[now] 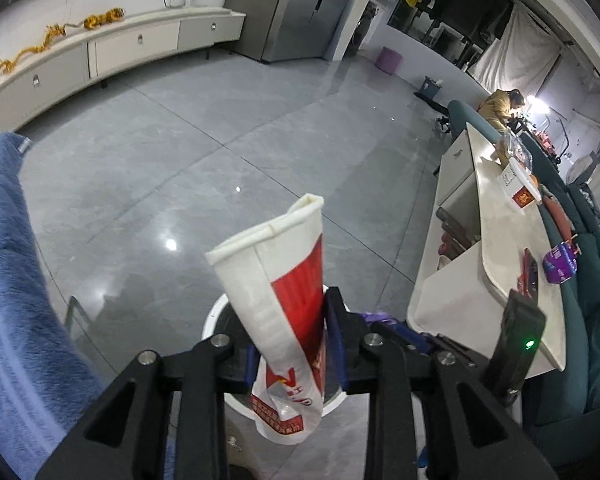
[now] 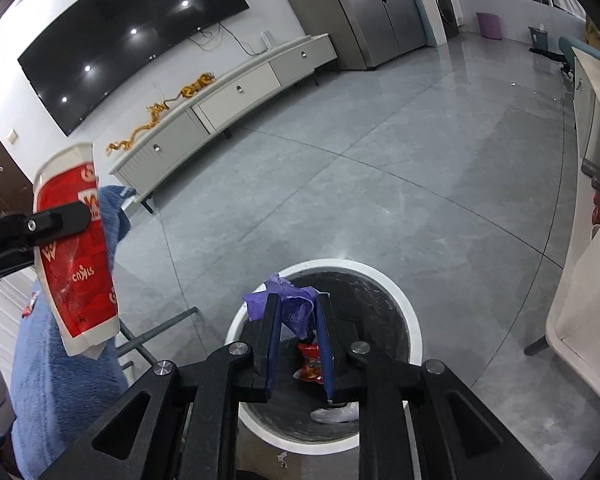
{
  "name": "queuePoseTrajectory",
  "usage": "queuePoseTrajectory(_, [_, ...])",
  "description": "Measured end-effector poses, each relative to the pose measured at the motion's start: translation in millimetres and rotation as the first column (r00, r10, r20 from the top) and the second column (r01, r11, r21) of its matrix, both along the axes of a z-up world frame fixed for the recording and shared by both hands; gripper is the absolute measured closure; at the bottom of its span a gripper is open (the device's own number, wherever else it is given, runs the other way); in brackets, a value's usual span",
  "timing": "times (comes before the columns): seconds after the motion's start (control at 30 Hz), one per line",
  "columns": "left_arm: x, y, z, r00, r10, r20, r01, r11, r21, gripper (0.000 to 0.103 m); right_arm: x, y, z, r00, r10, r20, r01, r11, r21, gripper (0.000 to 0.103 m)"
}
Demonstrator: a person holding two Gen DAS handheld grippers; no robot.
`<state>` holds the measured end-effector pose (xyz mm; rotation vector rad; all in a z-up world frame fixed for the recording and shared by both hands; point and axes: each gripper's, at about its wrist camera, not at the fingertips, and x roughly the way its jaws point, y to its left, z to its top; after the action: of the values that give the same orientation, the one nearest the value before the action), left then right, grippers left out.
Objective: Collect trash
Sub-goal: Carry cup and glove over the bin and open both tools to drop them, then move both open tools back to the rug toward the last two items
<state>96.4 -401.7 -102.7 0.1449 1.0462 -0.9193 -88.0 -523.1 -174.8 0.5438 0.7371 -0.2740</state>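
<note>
The left gripper (image 1: 294, 344) is pinching a crushed red-and-white paper cup (image 1: 284, 300), light and flimsy, around its middle. At six o'clock, the right gripper (image 2: 296, 332) is seemingly nipping a crumpled purple wrapper (image 2: 290, 304) over the round white-rimmed bin (image 2: 412, 308).

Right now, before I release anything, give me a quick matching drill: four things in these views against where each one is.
Things:
1. crushed paper cup
2. purple wrapper
3. red snack packet
4. gold dragon ornament

Places:
A. lying inside the white bin
B. on the long TV cabinet
C. pinched in the left gripper
D. pinched in the right gripper, over the bin

Pairs: 1-C, 2-D, 3-A, 4-B
</note>
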Motion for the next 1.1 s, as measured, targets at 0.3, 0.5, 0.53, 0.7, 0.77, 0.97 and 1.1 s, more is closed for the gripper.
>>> queuePoseTrajectory(0.3, [1.1,1.1,-8.3,1.000,0.004,-0.023,-0.004,1.000,-0.007,0.050,0.6,-0.4,-4.1,0.999,-0.035,-0.024,0.036,0.999,0.003,0.063])
queuePoseTrajectory(0.5, [-7.8,23.8,8.3,1.000,0.005,0.031,-0.004,1.000,-0.019,0.050,-5.8,5.4,10.2,0.999,-0.054,-0.002,0.054,0.999,-0.009,0.061])
queuePoseTrajectory(0.53, [-9.5,28.5,11.6,0.999,0.008,0.041,-0.007,1.000,-0.022,0.050,-6.4,7.2,13.3,0.998,-0.055,0.003,0.055,0.998,-0.014,0.061])
queuePoseTrajectory(0.7, [-21.3,59.3,39.7,0.986,0.056,0.158,-0.052,0.998,-0.030,0.050,-10.9,14.3,29.9,0.998,-0.051,0.029,0.051,0.998,-0.031,0.059])
queuePoseTrajectory(0.77, [-27.2,76.0,52.7,0.971,0.095,0.217,-0.088,0.995,-0.042,0.050,-14.5,18.0,37.5,0.998,-0.050,0.046,0.052,0.998,-0.036,0.057])
queuePoseTrajectory(0.97, [-46.9,136.9,87.8,0.893,0.223,0.392,-0.211,0.975,-0.074,0.049,-24.9,32.4,67.0,0.994,-0.037,0.101,0.043,0.997,-0.060,0.049])
queuePoseTrajectory(1.1, [-57.2,176.3,105.2,0.839,0.297,0.456,-0.279,0.954,-0.109,0.043,-28.4,47.2,86.1,0.991,-0.022,0.131,0.034,0.996,-0.084,0.043])
